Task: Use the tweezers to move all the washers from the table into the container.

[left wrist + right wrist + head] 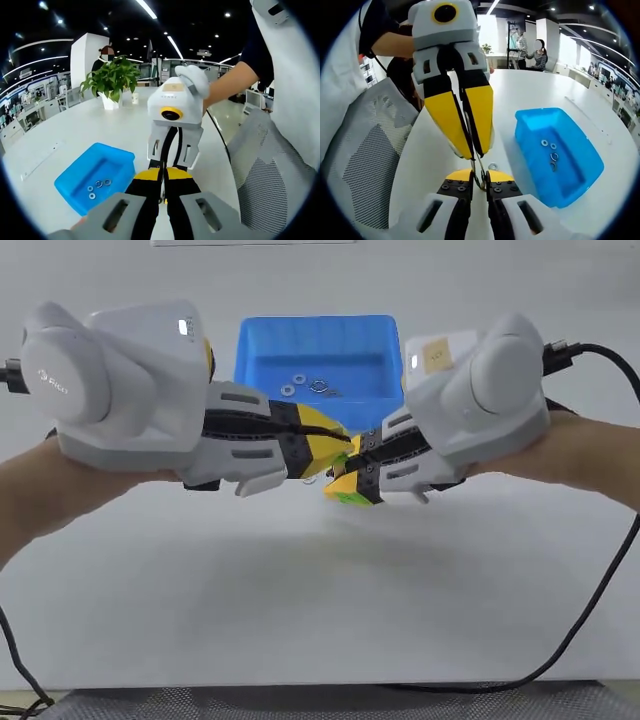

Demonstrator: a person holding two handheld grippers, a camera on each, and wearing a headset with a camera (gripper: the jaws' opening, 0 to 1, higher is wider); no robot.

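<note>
The tweezers [477, 165] are being held between two grippers that are being pointed tip to tip over the white table [300, 590]. In the right gripper view, the left gripper [476, 152] is being seen from the front. Its yellow jaws are being pressed together on the thin metal of the tweezers, with no gap left at the tips. The right gripper [479, 177] is being held just below, its own yellow-tipped jaws drawn in close on the other end of the same tool (a narrow slot is being left between them, and the metal is sitting in it).

One washer [493, 166] is lying flat on the table just beside the meeting jaw tips, on the side toward the container [260, 370]. The blue container is standing farther out on the table, beyond both grippers in the head view. Several more washers [553, 146] are lying loose on its floor, near the middle.

In the head view both grippers are being carried above the table surface, each in a bare hand, and a black cable [600, 580] is being trailed from the right one down across the near edge of the table. A grey mesh chair [365, 165] is being shown behind the left gripper in the right gripper view.
</note>
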